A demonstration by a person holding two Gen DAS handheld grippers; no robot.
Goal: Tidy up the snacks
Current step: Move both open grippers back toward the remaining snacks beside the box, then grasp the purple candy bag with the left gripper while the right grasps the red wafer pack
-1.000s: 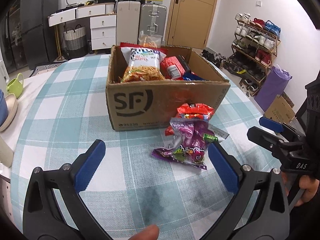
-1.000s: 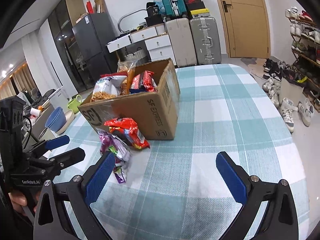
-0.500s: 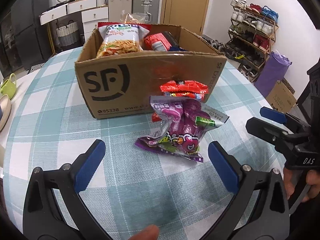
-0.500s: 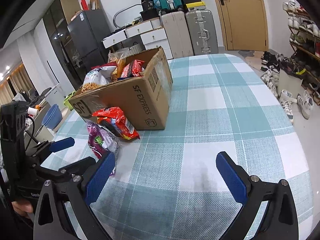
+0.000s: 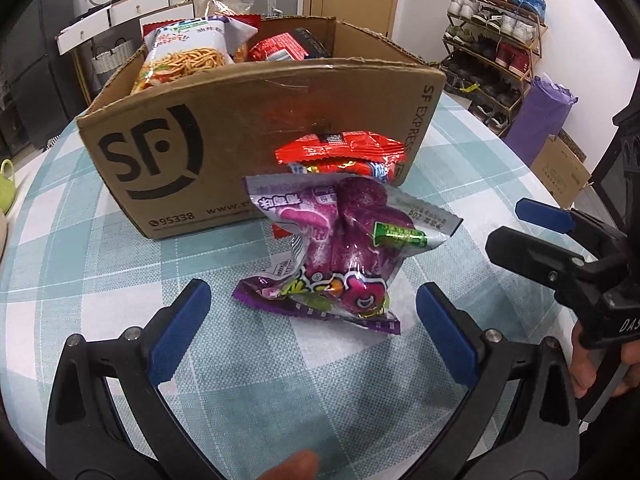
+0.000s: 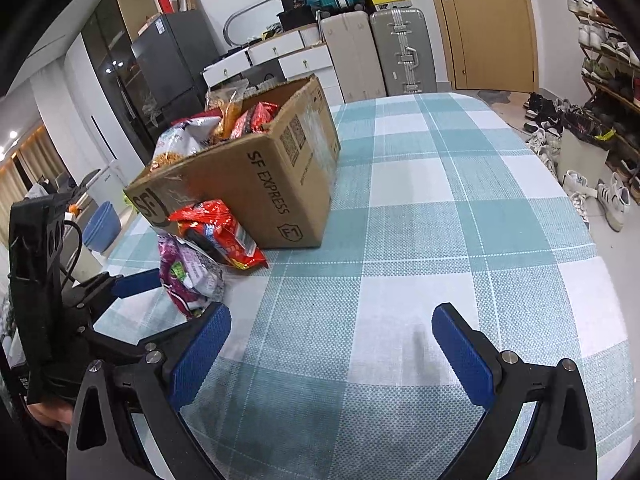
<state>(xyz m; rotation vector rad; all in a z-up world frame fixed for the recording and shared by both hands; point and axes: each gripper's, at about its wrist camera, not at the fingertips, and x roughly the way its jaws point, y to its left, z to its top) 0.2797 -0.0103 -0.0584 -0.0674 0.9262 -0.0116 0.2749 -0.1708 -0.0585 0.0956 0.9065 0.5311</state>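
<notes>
A purple snack bag [image 5: 340, 252] lies on the checked tablecloth in front of an SF cardboard box [image 5: 224, 128]. A red snack bag [image 5: 344, 152] leans against the box wall just behind it. My left gripper [image 5: 312, 320] is open, its blue pads on either side of the purple bag's near end, not touching it. Inside the box stand a noodle snack bag [image 5: 188, 52] and red packets [image 5: 280, 46]. My right gripper [image 6: 328, 344] is open over bare cloth, right of the purple bag [image 6: 188, 276], the red bag [image 6: 220, 232] and the box [image 6: 256, 176].
The round table's edge [image 6: 608, 280] drops off to the right, with shoes and a shoe rack [image 5: 496, 40] beyond. Suitcases [image 6: 396, 52], drawers and a fridge [image 6: 160, 76] stand behind the box. A blue bowl [image 6: 102, 226] sits at the table's left.
My left gripper has moved forward and down toward the purple bag, which now lies between its open pads. My right gripper has drifted slightly closer to the table.
</notes>
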